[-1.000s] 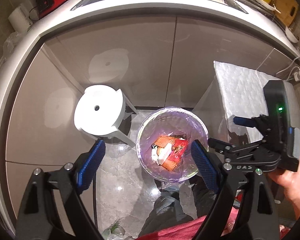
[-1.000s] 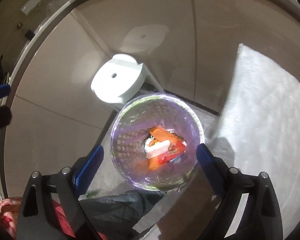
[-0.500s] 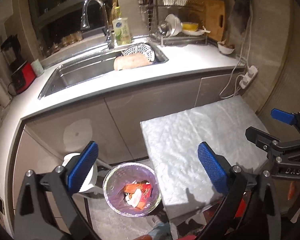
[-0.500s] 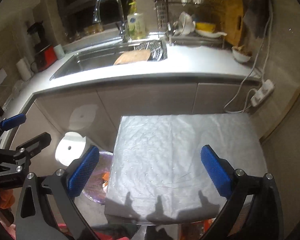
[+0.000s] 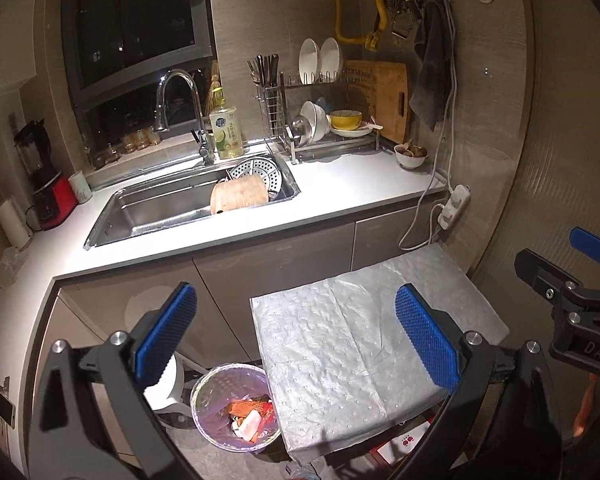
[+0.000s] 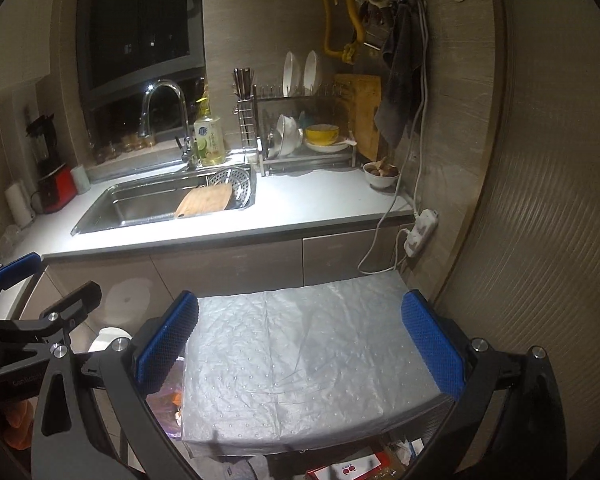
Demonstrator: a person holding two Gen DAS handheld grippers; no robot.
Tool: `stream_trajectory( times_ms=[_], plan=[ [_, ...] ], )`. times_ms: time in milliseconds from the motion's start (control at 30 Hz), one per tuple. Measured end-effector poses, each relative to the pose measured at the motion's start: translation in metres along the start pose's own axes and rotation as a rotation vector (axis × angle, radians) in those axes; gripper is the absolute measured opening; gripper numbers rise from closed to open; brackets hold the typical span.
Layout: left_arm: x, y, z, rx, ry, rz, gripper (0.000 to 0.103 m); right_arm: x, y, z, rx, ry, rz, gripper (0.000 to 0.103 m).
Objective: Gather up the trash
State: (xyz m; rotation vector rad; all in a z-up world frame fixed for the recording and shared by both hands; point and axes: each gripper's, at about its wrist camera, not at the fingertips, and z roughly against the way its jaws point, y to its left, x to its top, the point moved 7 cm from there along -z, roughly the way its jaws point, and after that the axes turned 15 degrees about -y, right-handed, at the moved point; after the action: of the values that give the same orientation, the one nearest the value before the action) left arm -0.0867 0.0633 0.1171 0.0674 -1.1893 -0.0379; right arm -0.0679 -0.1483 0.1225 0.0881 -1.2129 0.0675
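A round bin with a purple liner (image 5: 214, 390) stands on the floor left of a small table (image 5: 364, 344) covered in silvery sheet. It holds orange, red and white trash (image 5: 249, 414). In the right wrist view only a sliver of the bin (image 6: 168, 398) shows beside the table (image 6: 300, 356). My left gripper (image 5: 296, 344) is open and empty, held high above bin and table. My right gripper (image 6: 300, 348) is open and empty above the table; it also shows at the right edge of the left wrist view (image 5: 580, 280).
A white stool (image 5: 168, 384) stands by the bin. Behind is a white counter (image 5: 340, 196) with a sink (image 5: 172, 208), a dish rack (image 5: 332, 120) and a bowl (image 5: 410, 156). A power strip (image 5: 454, 206) hangs off the counter's right end. A ribbed wall is on the right.
Both grippers have risen and tilted up from right over the bin. The bin has shrunk to the lower left, and the counter, sink and table have come into view. Both stay open.
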Motion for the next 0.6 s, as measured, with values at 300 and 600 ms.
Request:
stream_trajectory(
  times_ms=[300,600],
  plan=[
    [0.007,0.005,0.034,0.040,-0.055,-0.015,0.095,-0.004,-0.002,0.026,-0.030,-0.008,0.019,0.101],
    [0.011,0.012,0.046,0.048,-0.069,0.001,0.095,0.001,0.004,0.034,-0.013,-0.032,0.026,0.101]
  ],
)
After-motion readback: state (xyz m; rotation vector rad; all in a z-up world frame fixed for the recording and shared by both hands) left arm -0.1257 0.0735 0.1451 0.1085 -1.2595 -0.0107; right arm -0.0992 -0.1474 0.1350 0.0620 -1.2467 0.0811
